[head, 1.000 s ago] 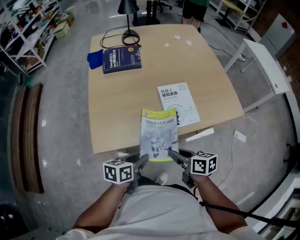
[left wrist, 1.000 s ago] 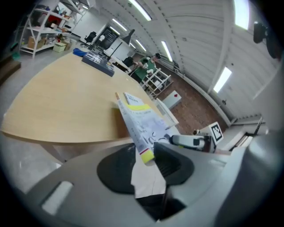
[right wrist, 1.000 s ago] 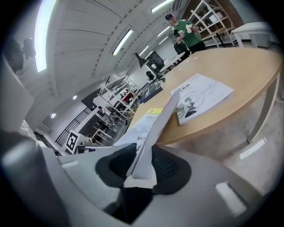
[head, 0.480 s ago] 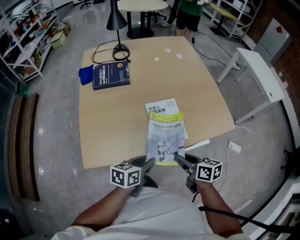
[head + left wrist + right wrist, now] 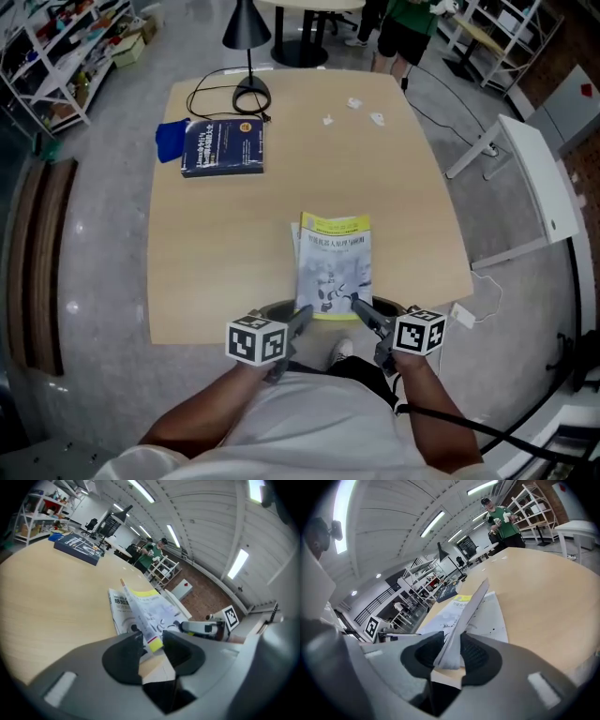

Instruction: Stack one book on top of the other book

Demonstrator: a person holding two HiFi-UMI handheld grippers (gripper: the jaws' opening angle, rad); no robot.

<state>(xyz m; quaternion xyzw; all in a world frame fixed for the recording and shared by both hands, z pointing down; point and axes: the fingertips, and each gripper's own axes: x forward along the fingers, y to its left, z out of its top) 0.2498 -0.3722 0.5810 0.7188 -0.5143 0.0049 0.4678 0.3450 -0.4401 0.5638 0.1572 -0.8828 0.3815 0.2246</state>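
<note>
Head view steeply down over table (image 5: 216,244); gripper views low along fingers (image 5: 123,657), yellow book (image 5: 335,262) in all.

white book (image 5: 118,616): mostly hidden under yellow book (image 5: 335,267) | person (image 5: 405,37): cut off at top edge

White ceiling strip lights (image 5: 240,563) cast bright, even light, with faint shadows on the pale wooden surface (image 5: 225,253) and a sheen on the grey floor (image 5: 103,309). Both gripper views bow strongly toward dark corners, and the grey left claw (image 5: 152,638) looks soft.
</note>
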